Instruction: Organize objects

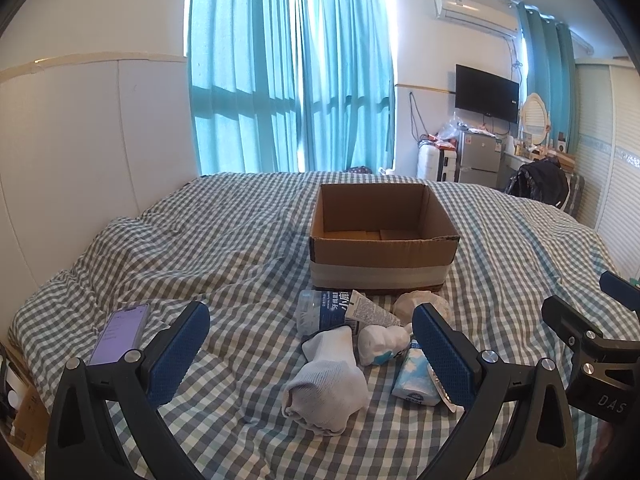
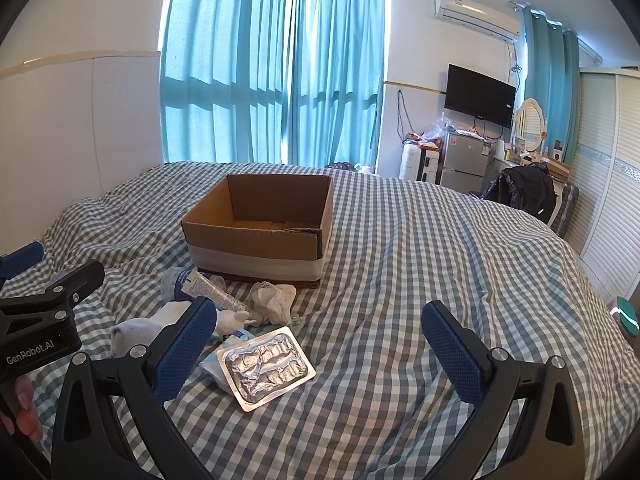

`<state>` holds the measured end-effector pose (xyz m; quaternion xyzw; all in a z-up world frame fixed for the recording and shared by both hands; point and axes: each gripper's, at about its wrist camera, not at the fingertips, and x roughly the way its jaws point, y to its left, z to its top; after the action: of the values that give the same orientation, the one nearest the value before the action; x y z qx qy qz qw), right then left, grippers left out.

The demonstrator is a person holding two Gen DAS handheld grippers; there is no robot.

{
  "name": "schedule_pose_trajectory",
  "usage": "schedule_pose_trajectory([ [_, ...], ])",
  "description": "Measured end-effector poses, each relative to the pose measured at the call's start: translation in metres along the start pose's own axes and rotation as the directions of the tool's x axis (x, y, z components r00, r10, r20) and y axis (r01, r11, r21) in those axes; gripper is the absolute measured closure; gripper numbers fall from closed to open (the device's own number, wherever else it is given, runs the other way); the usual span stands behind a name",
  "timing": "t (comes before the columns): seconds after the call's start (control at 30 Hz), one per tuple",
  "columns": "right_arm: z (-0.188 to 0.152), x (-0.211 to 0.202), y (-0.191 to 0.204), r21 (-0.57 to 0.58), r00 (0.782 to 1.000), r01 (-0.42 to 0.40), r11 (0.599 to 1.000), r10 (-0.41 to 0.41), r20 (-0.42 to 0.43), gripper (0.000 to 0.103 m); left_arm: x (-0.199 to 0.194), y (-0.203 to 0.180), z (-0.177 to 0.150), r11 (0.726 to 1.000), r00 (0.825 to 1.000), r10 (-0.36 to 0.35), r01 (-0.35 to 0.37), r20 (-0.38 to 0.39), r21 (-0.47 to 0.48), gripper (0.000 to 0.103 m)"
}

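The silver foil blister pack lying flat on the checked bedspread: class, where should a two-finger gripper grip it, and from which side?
Grip the silver foil blister pack by its flat rim at the near right edge, coming in low from the right with the open right gripper. It lies nearly flat, its left end resting on a blue-and-white packet, so that raised side probably gives a finger room beneath.

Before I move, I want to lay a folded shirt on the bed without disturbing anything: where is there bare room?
Free: the checked bedspread right of the cardboard box, and the rumpled stretch between the box and the phone. Crowded: directly in front of the box, where the white sock, tube, foil blister pack and tissue packet cluster together.
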<state>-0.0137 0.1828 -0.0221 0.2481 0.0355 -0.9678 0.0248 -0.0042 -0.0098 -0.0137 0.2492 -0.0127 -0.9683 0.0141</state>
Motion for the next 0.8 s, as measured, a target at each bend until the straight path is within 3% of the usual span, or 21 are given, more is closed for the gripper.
schedule_pose_trajectory([
  [0.8, -0.0018, 0.0026, 0.0014, -0.009, 1.000, 0.008, 1.000, -0.009, -0.014, 0.000, 0.0024, 0.0042, -0.0027, 1.000, 1.000, 0.010, -0.010, -0.015, -0.012, 0.000],
])
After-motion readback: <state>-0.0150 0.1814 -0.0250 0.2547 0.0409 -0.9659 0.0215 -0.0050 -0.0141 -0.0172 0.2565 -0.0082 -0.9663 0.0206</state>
